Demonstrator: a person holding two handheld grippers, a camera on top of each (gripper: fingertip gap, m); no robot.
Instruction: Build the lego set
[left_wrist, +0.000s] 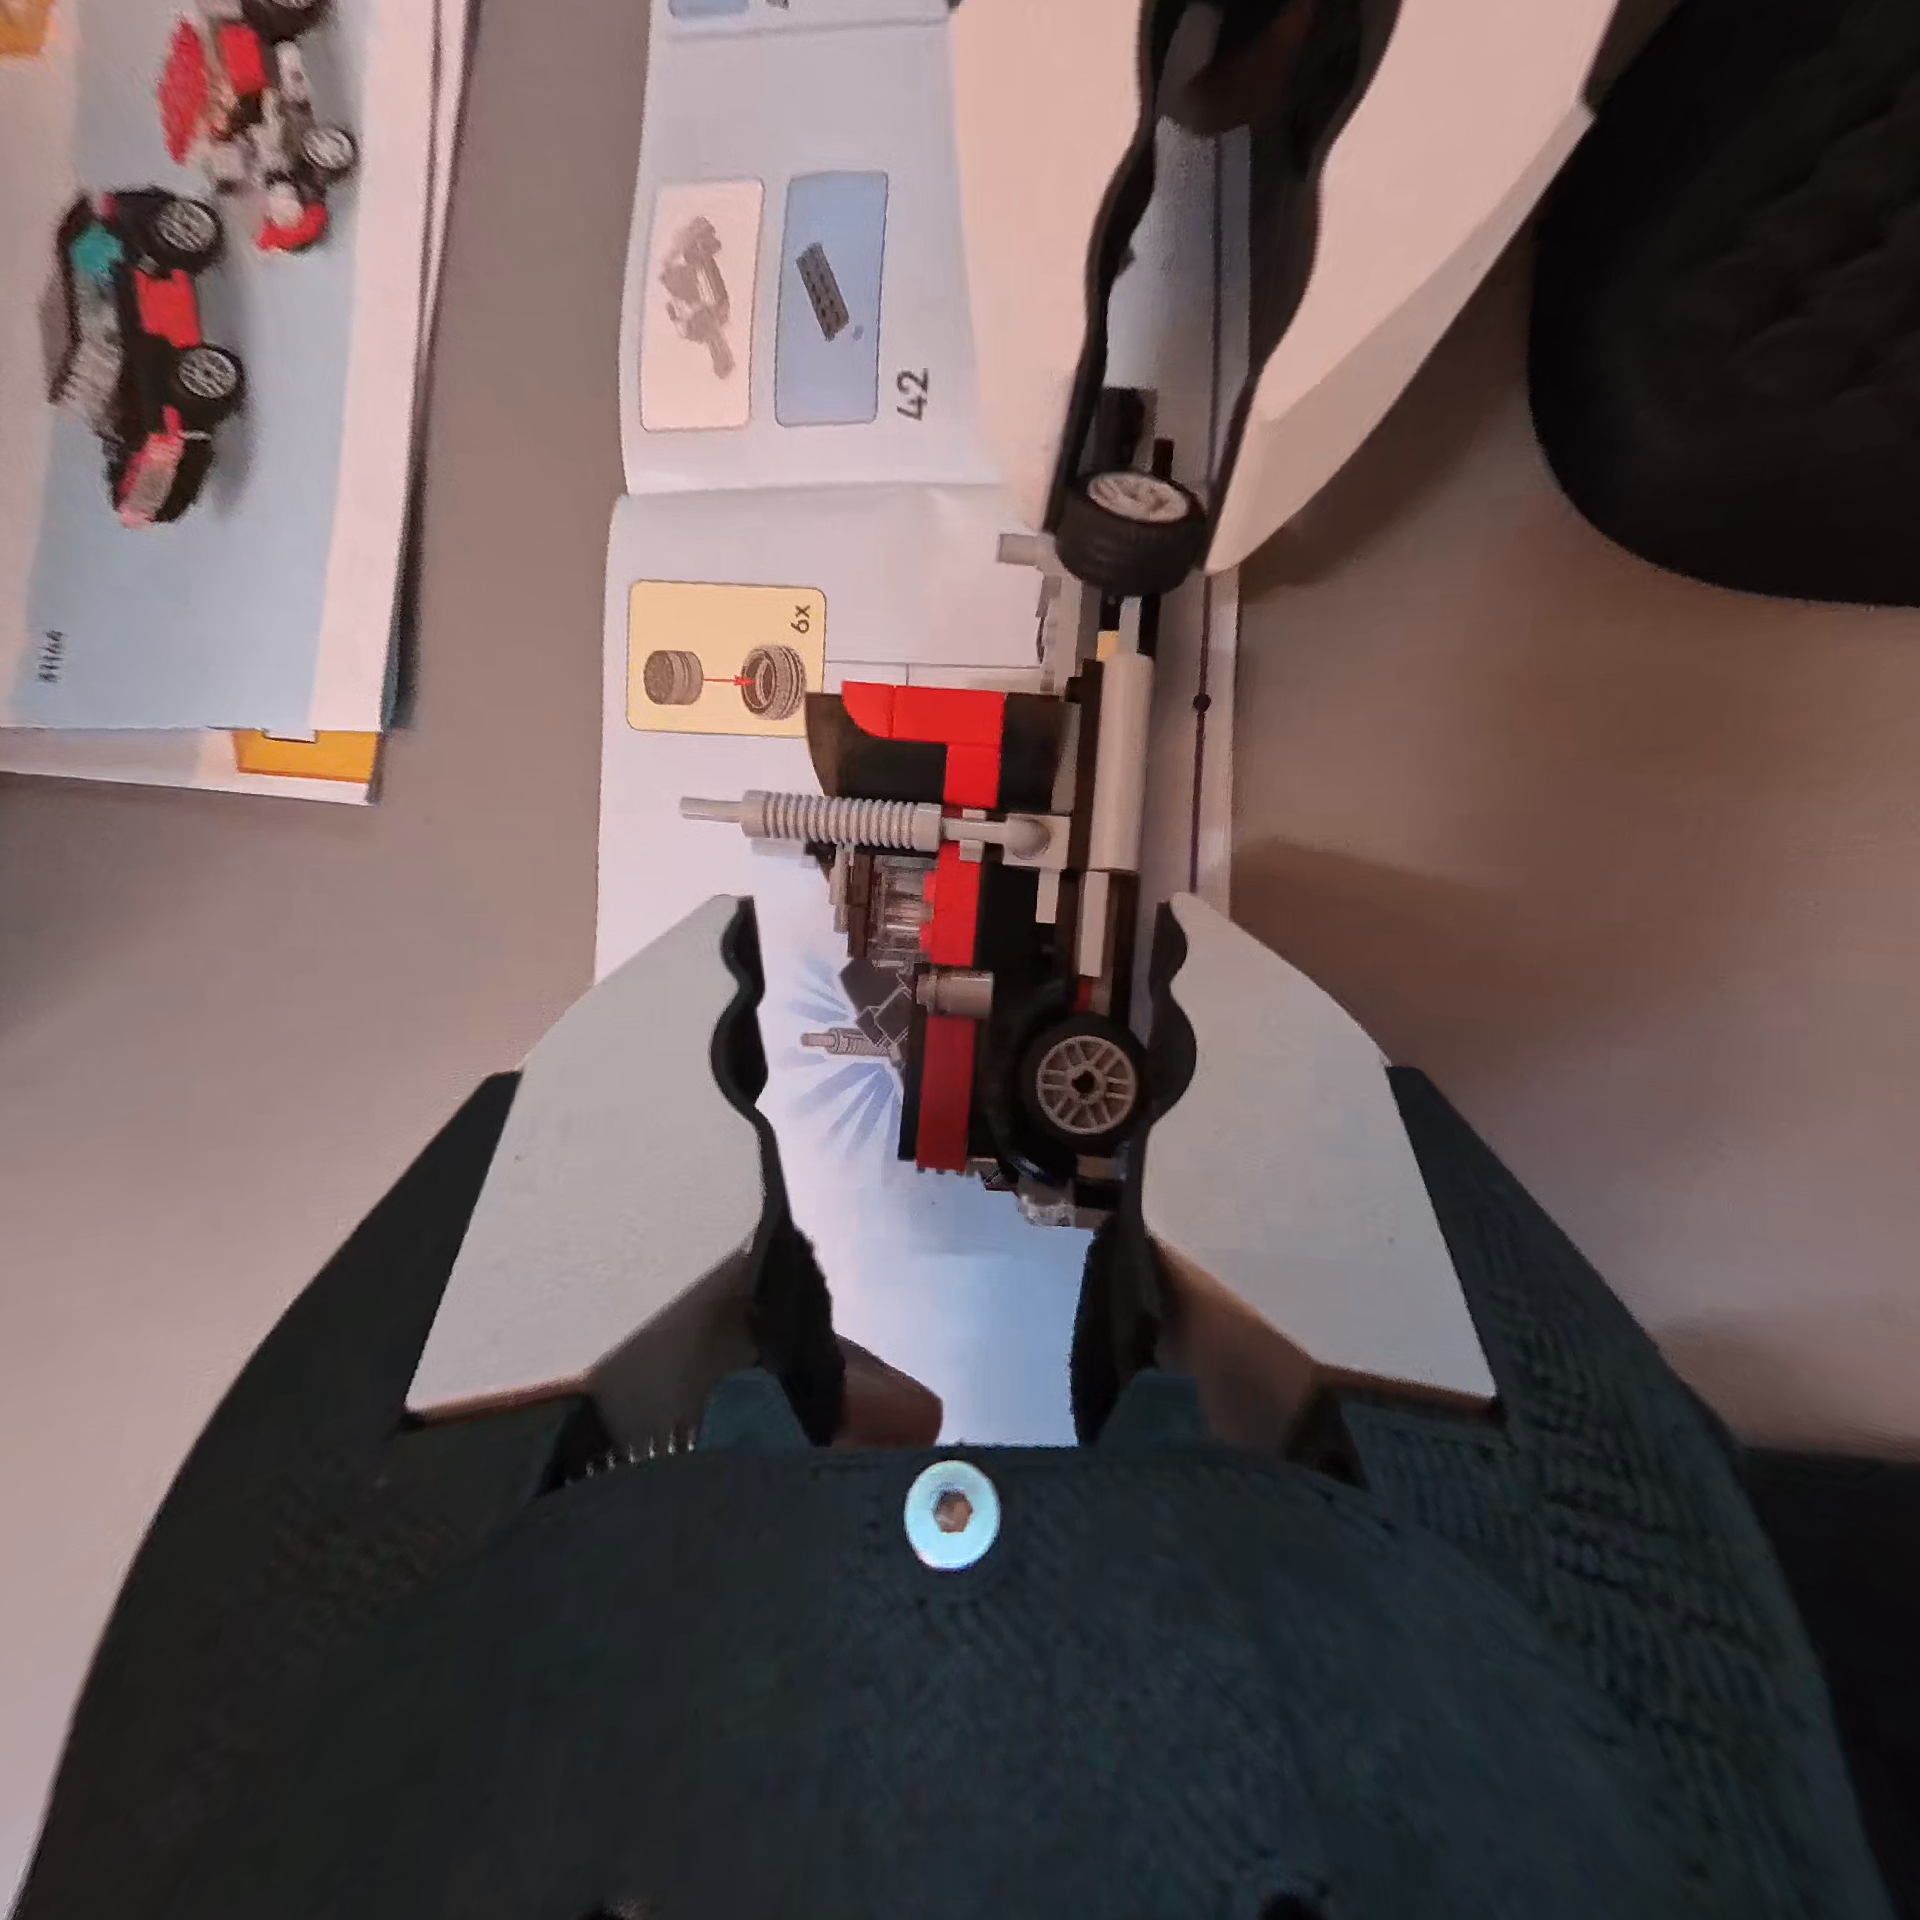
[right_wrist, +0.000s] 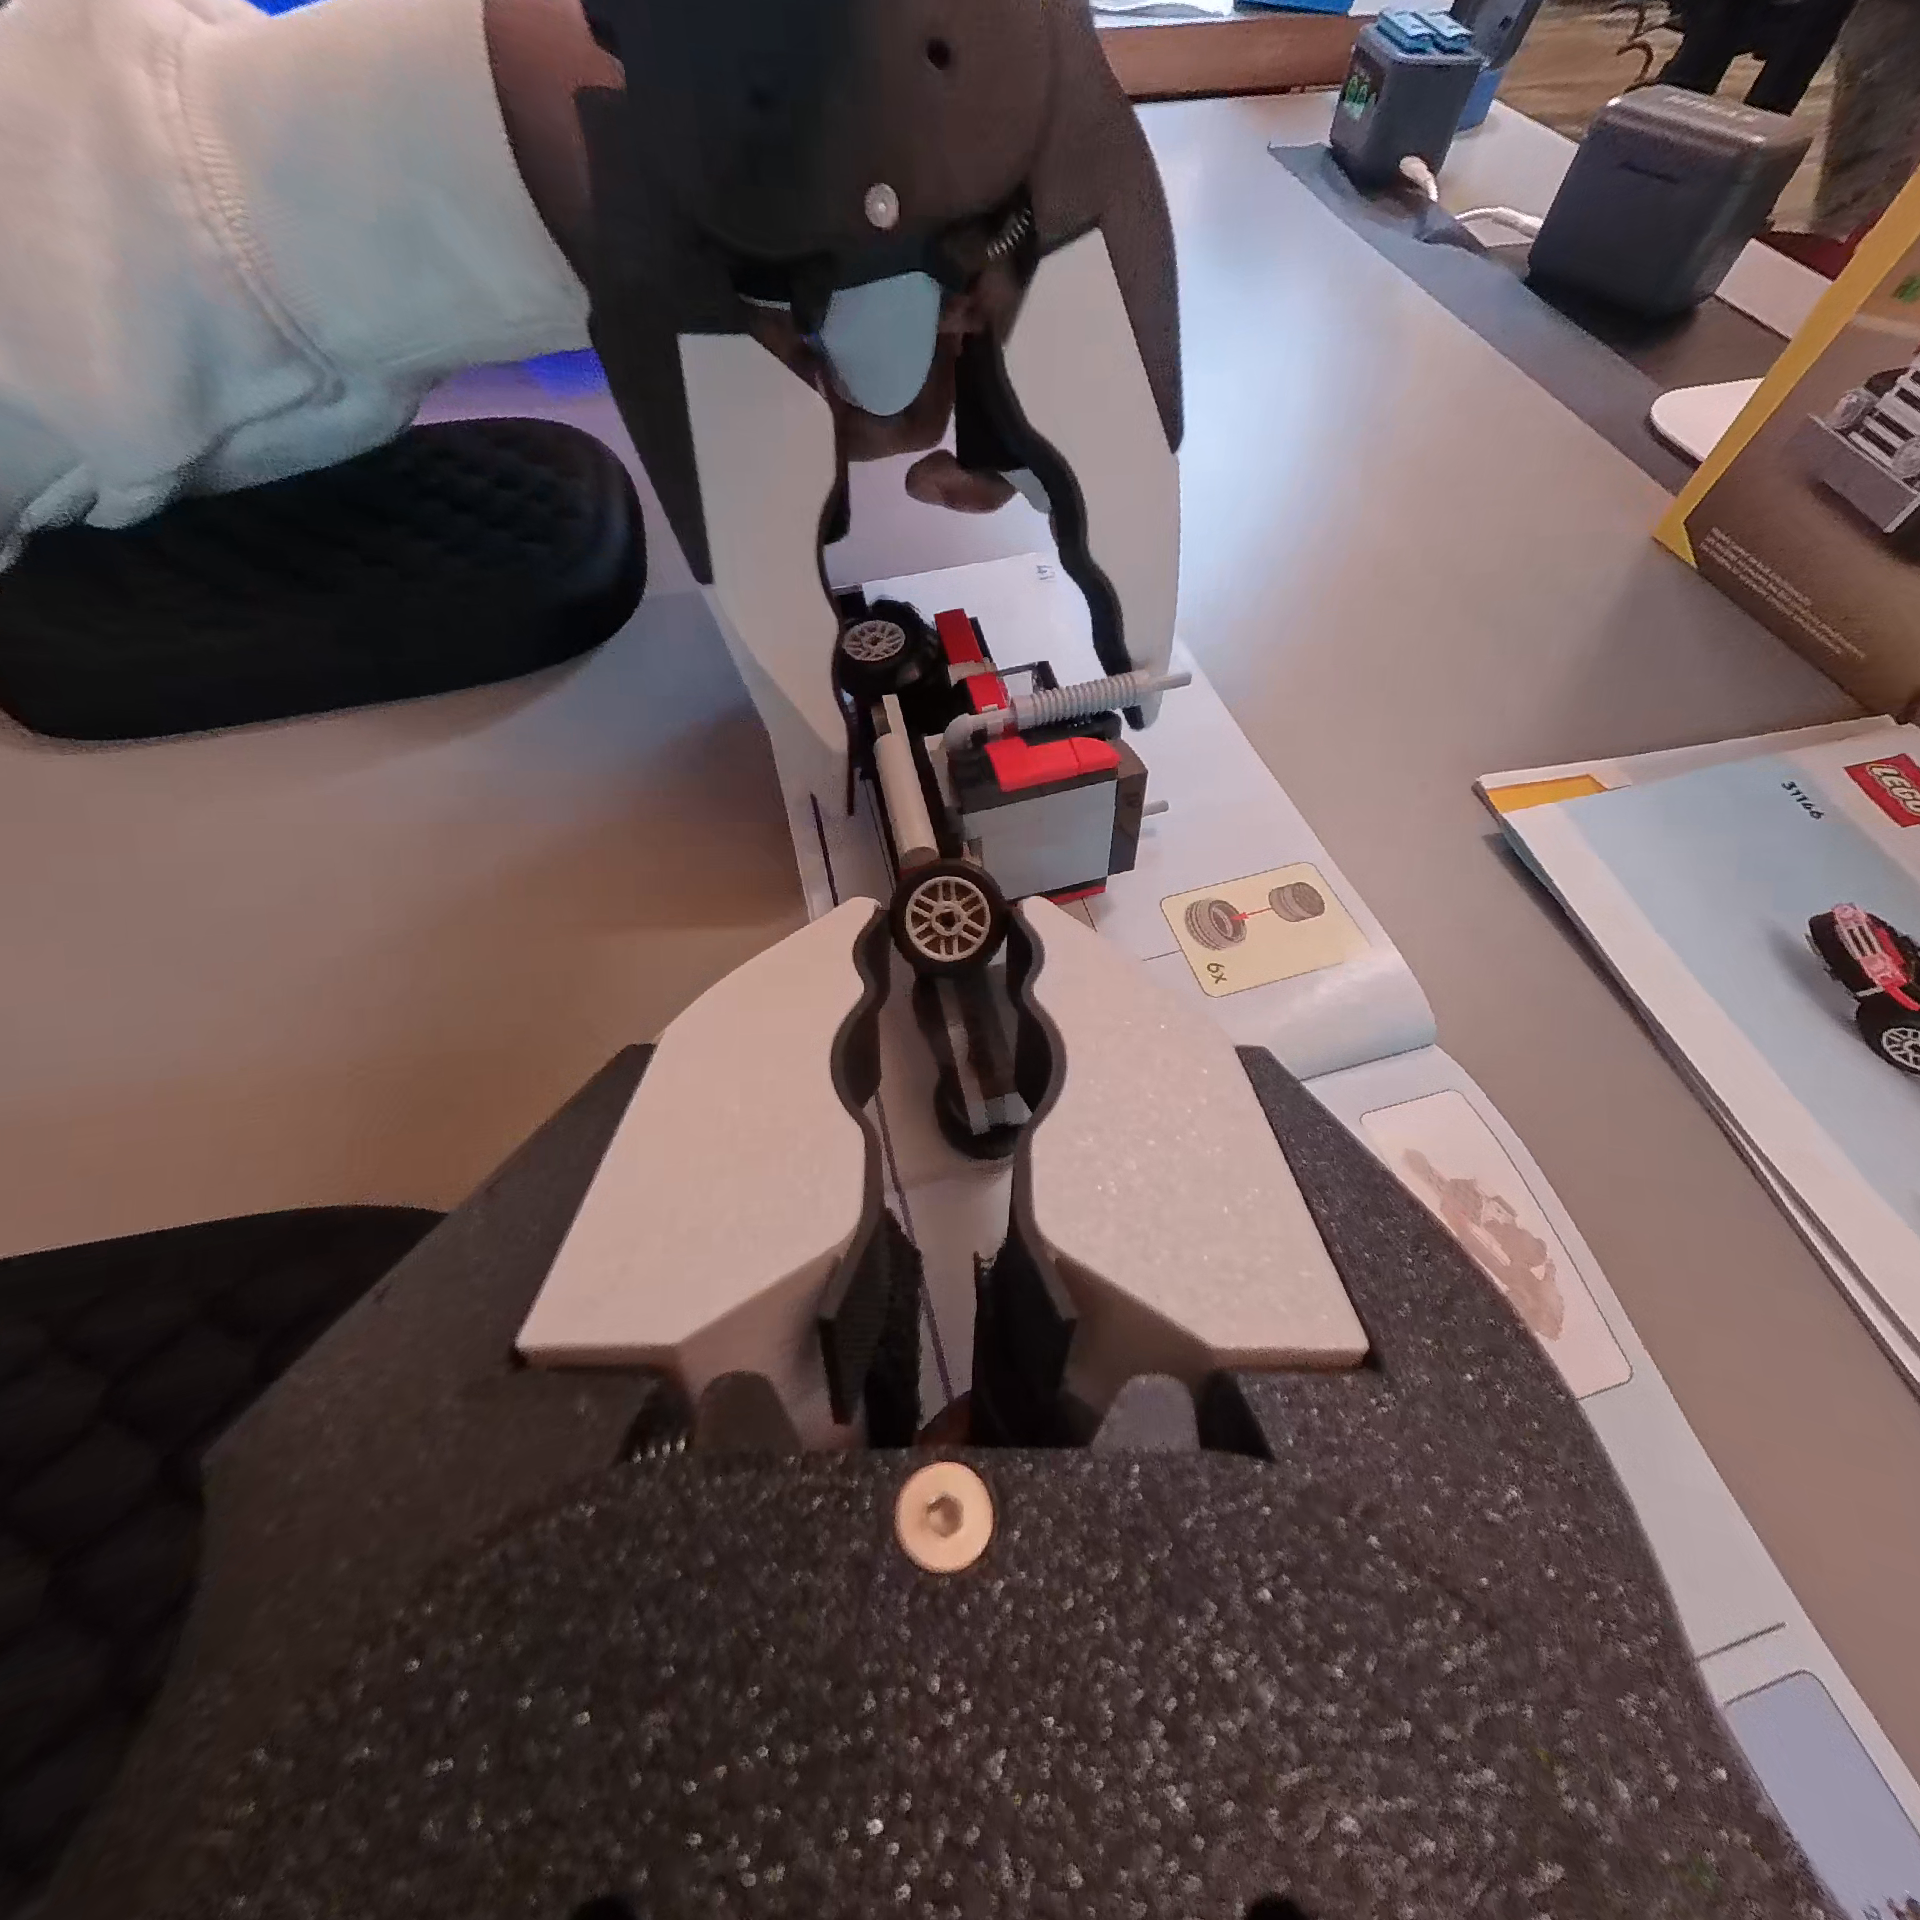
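A red, black and grey Lego truck (left_wrist: 951, 904) lies on its side on the open instruction booklet (left_wrist: 727, 416). My left gripper (left_wrist: 956, 914) is open and straddles the truck's front end; the front wheel (left_wrist: 1086, 1081) sits against its right finger. My right gripper (left_wrist: 1132, 530) is shut on the truck's long rear chassis, with a rear wheel (left_wrist: 1127, 520) at its fingertips. In the right wrist view, my right gripper (right_wrist: 948, 925) clamps the chassis, with that wheel (right_wrist: 945, 920) at its tips. The truck's cab (right_wrist: 1039, 831) lies beyond, between the open fingers of my left gripper (right_wrist: 982, 727).
A second booklet (left_wrist: 208, 468) (right_wrist: 1714, 935) lies beside the open one (right_wrist: 1299, 997). The set's box (right_wrist: 1818, 468) stands at the right. Black padded rests (right_wrist: 312, 571) (left_wrist: 1766, 312) lie on the grey table. Dark devices (right_wrist: 1662, 208) stand at the back. A person's light sleeve (right_wrist: 208, 260) is behind my left gripper. The gap from one gripper's tips to the other's is roughly 6 cm.
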